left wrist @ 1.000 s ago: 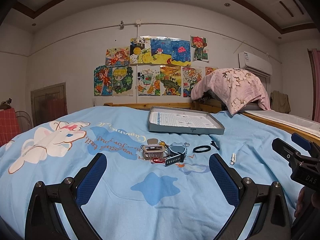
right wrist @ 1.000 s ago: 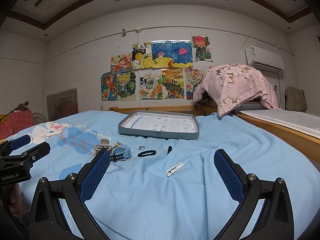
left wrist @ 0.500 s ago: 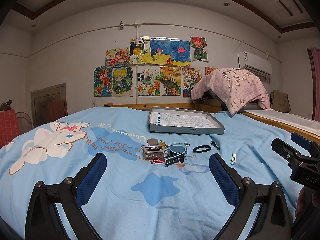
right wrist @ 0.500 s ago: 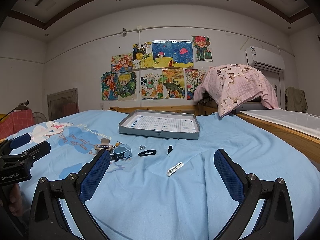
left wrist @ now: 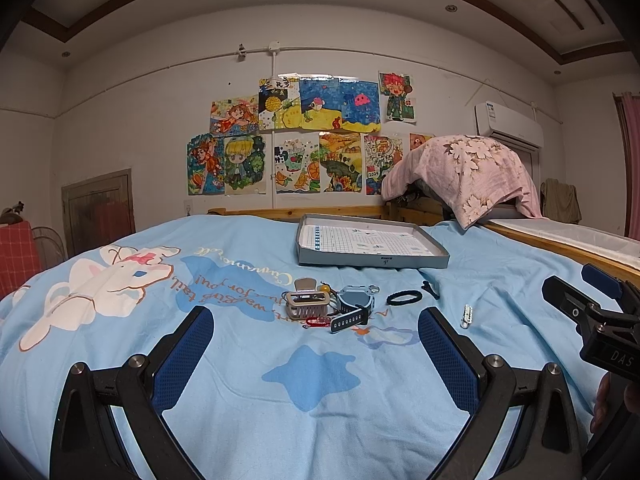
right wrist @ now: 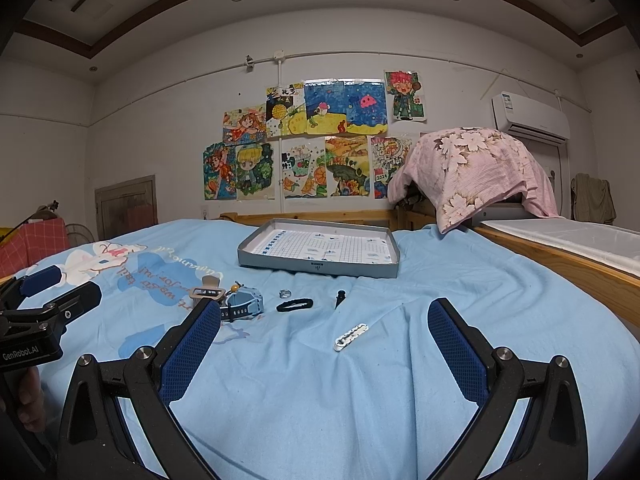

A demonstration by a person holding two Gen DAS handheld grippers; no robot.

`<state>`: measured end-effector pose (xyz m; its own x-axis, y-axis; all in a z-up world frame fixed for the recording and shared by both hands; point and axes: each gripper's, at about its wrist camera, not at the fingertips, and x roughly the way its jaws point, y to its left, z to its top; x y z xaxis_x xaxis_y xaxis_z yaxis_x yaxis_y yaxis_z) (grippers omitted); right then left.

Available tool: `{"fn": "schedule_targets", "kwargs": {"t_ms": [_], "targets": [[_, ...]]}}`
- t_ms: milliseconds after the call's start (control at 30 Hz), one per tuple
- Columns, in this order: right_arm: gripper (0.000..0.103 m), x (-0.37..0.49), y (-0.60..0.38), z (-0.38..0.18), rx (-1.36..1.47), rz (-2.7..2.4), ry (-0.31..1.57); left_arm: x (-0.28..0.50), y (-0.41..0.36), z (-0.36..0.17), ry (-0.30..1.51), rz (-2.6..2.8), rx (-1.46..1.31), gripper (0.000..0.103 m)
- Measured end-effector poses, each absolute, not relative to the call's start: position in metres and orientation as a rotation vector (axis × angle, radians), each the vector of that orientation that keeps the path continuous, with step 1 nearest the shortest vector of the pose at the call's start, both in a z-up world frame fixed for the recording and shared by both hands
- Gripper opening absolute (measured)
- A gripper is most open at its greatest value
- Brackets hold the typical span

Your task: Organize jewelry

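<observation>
So there's a shallow grey tray [left wrist: 372, 258] sitting on the blue bedsheet [left wrist: 312, 376], lined with gridded paper and nothing else in it as far as I can see. All the jewelry bits are lying loose on the sheet in front of it: a beige claw clip [left wrist: 307, 303], a blue watch [left wrist: 352, 306] touching it, a little ring [right wrist: 284, 293], a black hair tie [left wrist: 404, 297], a small black clip [right wrist: 339, 298] and a white hair clip [right wrist: 350, 336] off to the right. The left gripper [left wrist: 316, 344] and right gripper [right wrist: 324, 340] both hover low over the sheet with jaws spread wide, holding nothing.
</observation>
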<state>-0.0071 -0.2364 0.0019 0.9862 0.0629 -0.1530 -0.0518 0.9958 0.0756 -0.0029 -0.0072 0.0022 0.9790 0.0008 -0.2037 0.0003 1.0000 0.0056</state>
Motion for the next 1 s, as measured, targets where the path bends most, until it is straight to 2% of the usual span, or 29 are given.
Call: {"fn": "schedule_targets", "kwargs": {"t_ms": [1000], "targets": [[0.102,-0.0071,-0.2367,0.0023,0.070,0.057,0.156,-0.0033,-0.0099,0.0014,0.208,0.001,0.012,0.103]]}}
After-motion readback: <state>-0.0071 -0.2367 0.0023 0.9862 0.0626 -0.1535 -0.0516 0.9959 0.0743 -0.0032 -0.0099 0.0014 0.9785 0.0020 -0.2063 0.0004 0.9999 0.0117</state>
